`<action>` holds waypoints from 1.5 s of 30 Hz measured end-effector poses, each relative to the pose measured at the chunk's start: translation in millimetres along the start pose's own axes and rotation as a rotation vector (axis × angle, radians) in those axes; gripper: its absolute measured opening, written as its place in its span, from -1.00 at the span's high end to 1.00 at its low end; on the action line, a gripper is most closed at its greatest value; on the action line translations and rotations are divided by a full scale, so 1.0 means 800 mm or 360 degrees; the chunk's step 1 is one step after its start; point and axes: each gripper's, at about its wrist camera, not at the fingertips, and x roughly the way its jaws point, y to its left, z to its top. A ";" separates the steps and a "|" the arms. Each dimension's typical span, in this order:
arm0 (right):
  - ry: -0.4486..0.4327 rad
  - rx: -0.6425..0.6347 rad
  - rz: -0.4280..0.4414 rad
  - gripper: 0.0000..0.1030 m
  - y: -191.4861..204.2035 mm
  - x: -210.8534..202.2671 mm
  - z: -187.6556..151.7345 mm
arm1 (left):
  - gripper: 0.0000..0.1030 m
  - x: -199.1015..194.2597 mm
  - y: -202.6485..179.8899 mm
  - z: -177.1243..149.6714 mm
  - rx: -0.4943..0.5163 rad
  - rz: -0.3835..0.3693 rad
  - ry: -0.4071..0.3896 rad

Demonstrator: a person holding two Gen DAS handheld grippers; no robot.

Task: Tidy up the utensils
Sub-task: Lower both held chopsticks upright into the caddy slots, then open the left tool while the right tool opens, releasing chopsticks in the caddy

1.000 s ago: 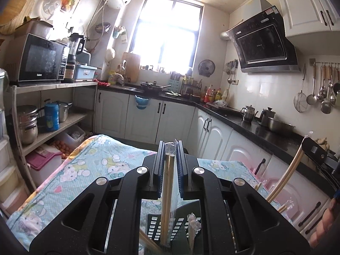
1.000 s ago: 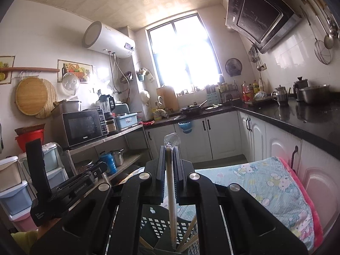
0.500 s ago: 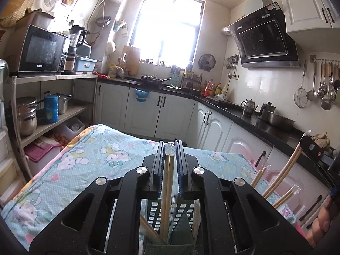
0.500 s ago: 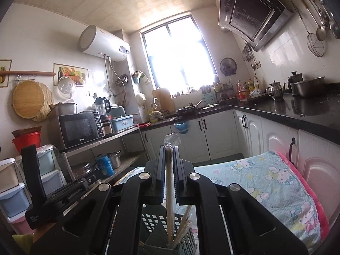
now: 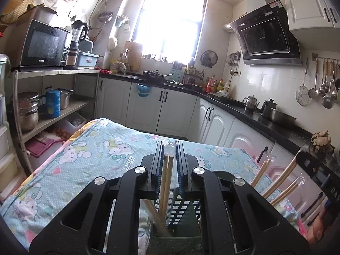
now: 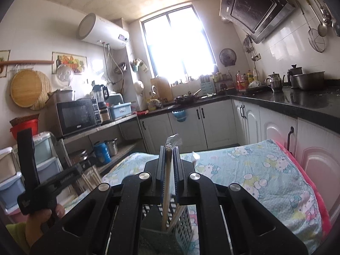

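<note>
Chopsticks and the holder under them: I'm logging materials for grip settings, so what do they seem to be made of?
The chopsticks look like pale bamboo or wood, matte tan, in clear crinkly plastic sleeves. The holder seems to be moulded plastic, grey-green, with a grid of square holes.

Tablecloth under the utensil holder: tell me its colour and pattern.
Light blue tablecloth printed with Hello Kitty cartoon figures, pink along the edge; clearest in the left wrist view.

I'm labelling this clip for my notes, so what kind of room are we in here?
A lived-in home kitchen, most likely: a range hood hangs over a black counter, ladles and strainers hang on a wall rail, and a microwave sits on a shelf.
</note>
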 end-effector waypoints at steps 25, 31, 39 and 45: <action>0.0154 -0.0069 -0.0054 0.51 0.009 -0.014 -0.002 | 0.50 -0.019 0.001 0.002 -0.0002 -0.0033 0.0052; 0.0160 -0.0087 -0.0051 0.40 0.012 -0.020 -0.001 | 0.40 -0.024 -0.001 0.003 -0.0012 -0.0046 0.0070; 0.0172 -0.0120 -0.0066 0.34 0.018 -0.033 0.006 | 0.05 -0.040 -0.001 0.007 -0.0029 -0.0076 0.0083; 0.0178 -0.0137 -0.0067 0.26 0.026 -0.045 0.010 | -0.22 -0.056 -0.003 0.011 -0.0035 -0.0104 0.0081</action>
